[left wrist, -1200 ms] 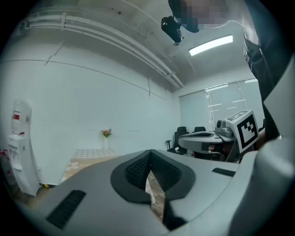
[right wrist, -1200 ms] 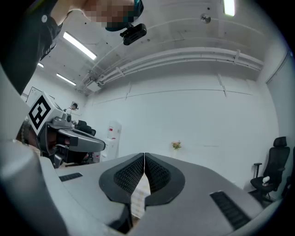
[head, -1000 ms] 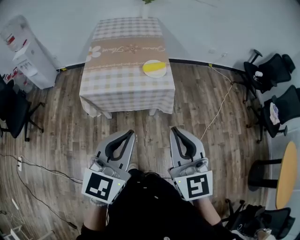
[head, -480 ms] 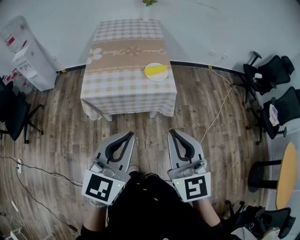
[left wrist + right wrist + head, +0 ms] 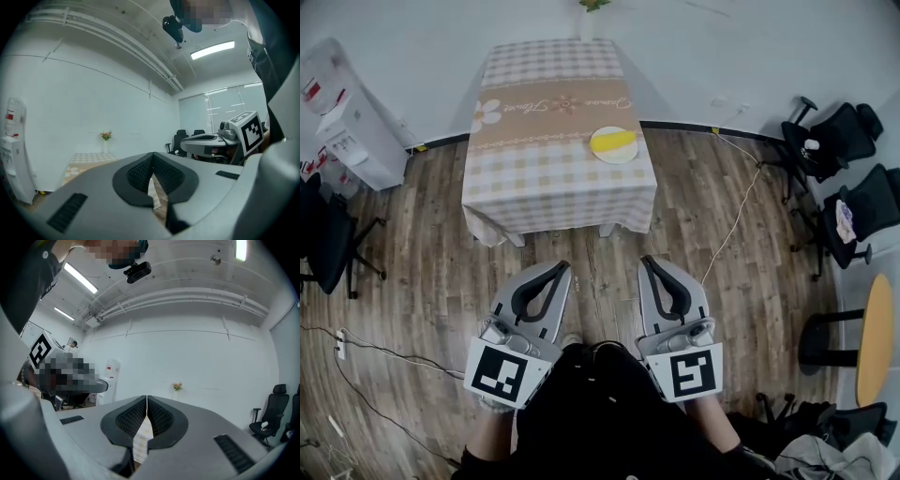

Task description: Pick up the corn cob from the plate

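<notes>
Floorboards (image 5: 422,272) under left tool (image 5: 565,266), right tool (image 5: 645,261): closed, empty

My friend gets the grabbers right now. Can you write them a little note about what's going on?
Left gripper: shut, empty. Right gripper: shut, empty.
Corn cob lies on the plate, near the right edge of the checked-cloth table, across the floor ahead.
Done: nothing, cob untouched.
Left: reach the table, open a gripper, grip the cob, lift it off the plate.
</notes>
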### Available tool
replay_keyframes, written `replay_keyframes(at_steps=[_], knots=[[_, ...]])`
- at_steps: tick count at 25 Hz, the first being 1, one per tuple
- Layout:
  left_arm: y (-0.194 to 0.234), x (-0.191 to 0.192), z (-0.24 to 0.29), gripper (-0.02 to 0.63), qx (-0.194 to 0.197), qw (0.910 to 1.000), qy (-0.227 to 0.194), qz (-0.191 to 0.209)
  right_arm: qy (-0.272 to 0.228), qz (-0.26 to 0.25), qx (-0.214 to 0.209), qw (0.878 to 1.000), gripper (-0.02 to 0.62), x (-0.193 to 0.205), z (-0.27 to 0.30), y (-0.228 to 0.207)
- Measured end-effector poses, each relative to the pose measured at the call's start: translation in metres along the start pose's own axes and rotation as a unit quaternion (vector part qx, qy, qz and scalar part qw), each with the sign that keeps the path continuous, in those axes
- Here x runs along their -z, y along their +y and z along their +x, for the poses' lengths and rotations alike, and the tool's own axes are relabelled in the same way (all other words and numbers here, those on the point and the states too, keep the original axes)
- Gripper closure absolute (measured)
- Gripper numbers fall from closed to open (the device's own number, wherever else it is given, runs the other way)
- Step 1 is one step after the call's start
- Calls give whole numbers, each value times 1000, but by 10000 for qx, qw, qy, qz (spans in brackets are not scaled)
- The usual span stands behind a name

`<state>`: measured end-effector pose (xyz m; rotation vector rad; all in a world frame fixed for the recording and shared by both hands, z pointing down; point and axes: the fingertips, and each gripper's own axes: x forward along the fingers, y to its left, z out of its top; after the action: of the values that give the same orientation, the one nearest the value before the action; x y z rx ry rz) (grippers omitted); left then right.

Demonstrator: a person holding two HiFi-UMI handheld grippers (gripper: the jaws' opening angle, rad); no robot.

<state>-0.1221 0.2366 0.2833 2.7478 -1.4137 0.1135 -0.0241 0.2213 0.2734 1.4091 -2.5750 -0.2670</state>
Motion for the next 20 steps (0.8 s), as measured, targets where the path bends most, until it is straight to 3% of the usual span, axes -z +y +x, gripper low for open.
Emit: replay_keyframes(at_steps=[11,20], knots=[[20,5,-9,592,144,9999,-45,-31,-63,-79,205,9997,552,-8,14,15],[13,3,-15,593,338,9994,-123,19,12,-97,471,9988,552,-8,0,16]])
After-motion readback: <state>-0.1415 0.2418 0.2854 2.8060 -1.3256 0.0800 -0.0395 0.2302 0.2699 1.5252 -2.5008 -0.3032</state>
